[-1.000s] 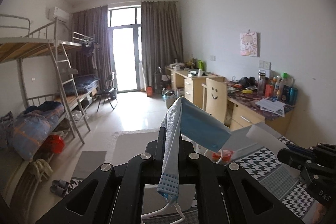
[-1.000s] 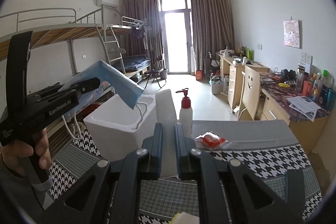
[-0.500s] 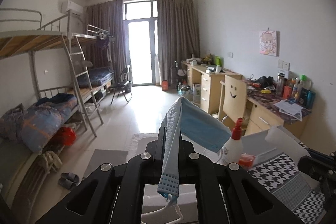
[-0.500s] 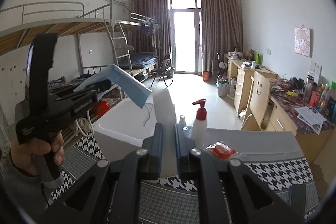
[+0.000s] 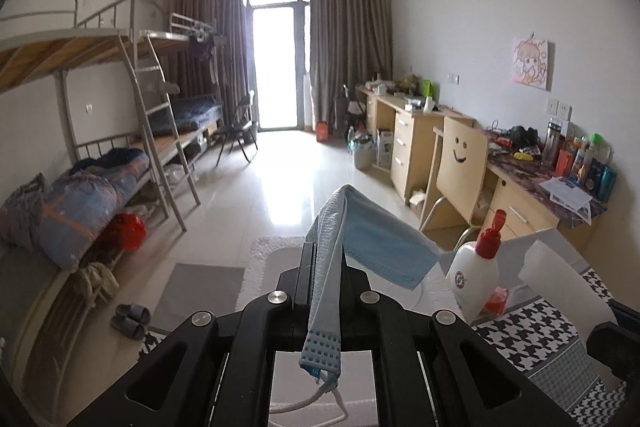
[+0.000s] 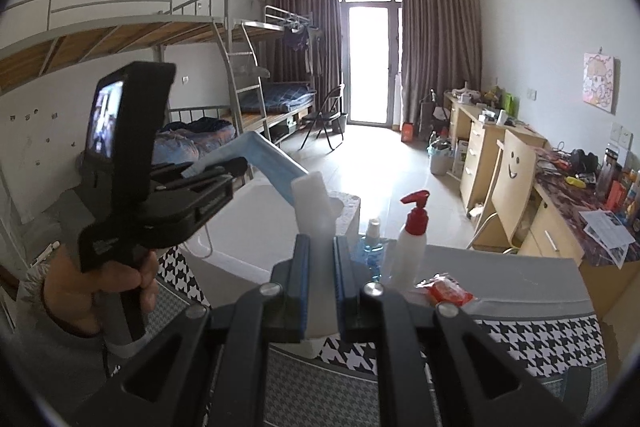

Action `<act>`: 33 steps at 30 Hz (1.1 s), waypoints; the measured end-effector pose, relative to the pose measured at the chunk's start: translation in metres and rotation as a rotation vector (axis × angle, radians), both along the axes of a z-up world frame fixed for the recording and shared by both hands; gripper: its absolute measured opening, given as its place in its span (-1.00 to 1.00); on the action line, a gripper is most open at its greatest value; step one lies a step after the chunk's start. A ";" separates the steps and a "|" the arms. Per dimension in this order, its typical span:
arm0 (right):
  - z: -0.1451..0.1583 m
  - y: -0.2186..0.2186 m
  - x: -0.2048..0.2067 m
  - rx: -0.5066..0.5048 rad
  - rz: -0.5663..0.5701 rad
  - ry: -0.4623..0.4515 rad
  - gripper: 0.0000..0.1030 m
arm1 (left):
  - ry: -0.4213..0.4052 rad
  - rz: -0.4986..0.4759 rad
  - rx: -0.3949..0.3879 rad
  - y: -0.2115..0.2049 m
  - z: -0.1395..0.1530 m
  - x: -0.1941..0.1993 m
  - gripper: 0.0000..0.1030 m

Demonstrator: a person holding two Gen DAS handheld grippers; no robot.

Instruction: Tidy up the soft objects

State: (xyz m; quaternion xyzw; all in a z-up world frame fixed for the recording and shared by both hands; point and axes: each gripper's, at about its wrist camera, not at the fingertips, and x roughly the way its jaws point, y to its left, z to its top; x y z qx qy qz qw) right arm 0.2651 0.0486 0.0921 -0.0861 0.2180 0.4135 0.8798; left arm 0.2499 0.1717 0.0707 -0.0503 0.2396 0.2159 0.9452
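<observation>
My left gripper (image 5: 325, 255) is shut on a blue face mask (image 5: 376, 247), which drapes over the fingers with its ear loops hanging down. It is held above a white foam box (image 5: 280, 259). In the right wrist view the left gripper (image 6: 236, 163) with the mask (image 6: 264, 155) is at the left, over the foam box (image 6: 248, 235). My right gripper (image 6: 320, 247) is shut on a white foam-like block (image 6: 314, 205), held upright above the table, next to the box. The block also shows in the left wrist view (image 5: 560, 283).
A white pump bottle with a red top (image 6: 412, 239), a small blue bottle (image 6: 372, 243) and a red packet (image 6: 446, 291) stand on the table with the houndstooth cloth (image 6: 520, 343). Bunk beds (image 5: 120, 147) are at the left, desks and a chair (image 5: 460, 163) at the right.
Both grippers have swung to the left and tilted down; the pump bottle has come into the left wrist view. The left gripper with the mask is closer to the right gripper, over the foam box.
</observation>
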 end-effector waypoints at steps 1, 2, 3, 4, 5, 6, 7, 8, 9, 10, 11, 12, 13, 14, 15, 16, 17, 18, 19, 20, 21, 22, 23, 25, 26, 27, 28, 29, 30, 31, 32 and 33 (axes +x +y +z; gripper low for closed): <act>0.000 0.002 0.002 -0.001 0.002 0.006 -0.74 | 0.011 -0.006 -0.014 0.002 -0.003 0.004 -0.87; 0.000 0.004 0.003 -0.005 0.002 0.010 -0.74 | 0.018 -0.002 -0.020 0.005 -0.005 0.006 -0.87; 0.000 0.005 0.005 -0.008 0.001 0.011 -0.74 | 0.032 -0.003 -0.025 0.007 -0.007 0.010 -0.87; -0.001 0.007 0.006 -0.013 0.000 0.011 -0.74 | 0.045 -0.009 -0.033 0.009 -0.010 0.013 -0.87; 0.000 0.009 0.007 -0.016 -0.001 0.013 -0.74 | 0.056 -0.010 -0.035 0.010 -0.011 0.017 -0.84; 0.000 0.011 0.008 -0.018 -0.001 0.017 -0.74 | 0.068 -0.011 -0.039 0.011 -0.014 0.020 -0.82; -0.001 0.012 0.009 -0.021 -0.001 0.023 -0.74 | 0.080 -0.011 -0.050 0.013 -0.018 0.023 -0.77; -0.001 0.014 0.009 -0.025 -0.002 0.024 -0.74 | 0.089 -0.005 -0.052 0.015 -0.021 0.025 -0.58; -0.001 0.014 0.010 -0.027 -0.004 0.025 -0.74 | 0.099 -0.003 -0.054 0.017 -0.023 0.027 -0.41; -0.002 0.015 0.010 -0.030 -0.006 0.025 -0.74 | 0.104 -0.003 -0.060 0.019 -0.024 0.028 0.02; -0.002 0.016 0.012 -0.031 -0.007 0.026 -0.74 | 0.109 -0.004 -0.066 0.020 -0.026 0.028 0.33; -0.002 0.016 0.012 -0.033 -0.009 0.027 -0.74 | 0.104 -0.003 -0.070 0.021 -0.026 0.027 0.39; -0.002 0.017 0.012 -0.036 -0.010 0.027 -0.74 | 0.097 0.008 -0.069 0.022 -0.026 0.025 0.43; -0.002 0.018 0.013 -0.039 -0.011 0.026 -0.74 | 0.094 0.014 -0.064 0.023 -0.024 0.022 0.50; -0.002 0.020 0.013 -0.042 -0.012 0.027 -0.74 | 0.091 0.011 -0.065 0.022 -0.023 0.020 0.55; -0.003 0.022 0.013 -0.043 -0.013 0.028 -0.74 | 0.086 0.010 -0.069 0.023 -0.021 0.017 0.67; -0.002 0.023 0.014 -0.045 -0.012 0.031 -0.74 | 0.079 0.016 -0.067 0.023 -0.020 0.015 0.75; -0.002 0.024 0.015 -0.046 -0.011 0.033 -0.74 | 0.069 0.024 -0.064 0.023 -0.019 0.013 0.78; -0.002 0.026 0.015 -0.046 -0.010 0.035 -0.74 | 0.059 0.026 -0.055 0.023 -0.017 0.008 0.82; -0.002 0.028 0.016 -0.047 -0.008 0.035 -0.74 | 0.058 0.026 -0.052 0.024 -0.016 0.008 0.84; -0.002 0.030 0.016 -0.048 -0.007 0.033 -0.74 | 0.055 0.025 -0.051 0.024 -0.016 0.006 0.84; -0.002 0.031 0.016 -0.047 -0.004 0.034 -0.74 | 0.050 0.028 -0.050 0.024 -0.015 0.004 0.86; -0.002 0.033 0.017 -0.047 -0.001 0.036 -0.74 | 0.048 0.029 -0.046 0.024 -0.014 0.002 0.89; -0.002 0.037 0.018 -0.049 0.004 0.039 -0.74 | 0.038 0.039 -0.044 0.026 -0.012 -0.003 0.92; -0.002 0.038 0.019 -0.049 0.005 0.042 -0.74 | 0.031 0.041 -0.047 0.027 -0.011 -0.006 0.93; -0.002 0.040 0.019 -0.050 0.008 0.044 -0.74 | 0.024 0.045 -0.050 0.029 -0.010 -0.008 0.94; -0.003 0.043 0.020 -0.052 0.010 0.046 -0.73 | 0.018 0.054 -0.050 0.030 -0.009 -0.013 0.97; -0.003 0.044 0.020 -0.052 0.011 0.047 -0.73 | 0.014 0.057 -0.049 0.032 -0.008 -0.014 0.97; -0.004 0.046 0.020 -0.055 0.013 0.049 -0.74 | 0.006 0.060 -0.049 0.033 -0.007 -0.018 0.97; -0.004 0.049 0.020 -0.059 0.017 0.052 -0.73 | 0.001 0.067 -0.050 0.035 -0.006 -0.022 0.97; -0.005 0.051 0.021 -0.059 0.019 0.056 -0.73 | -0.002 0.071 -0.049 0.036 -0.005 -0.025 0.97; -0.005 0.053 0.022 -0.061 0.022 0.058 -0.73 | -0.004 0.072 -0.046 0.036 -0.005 -0.026 0.97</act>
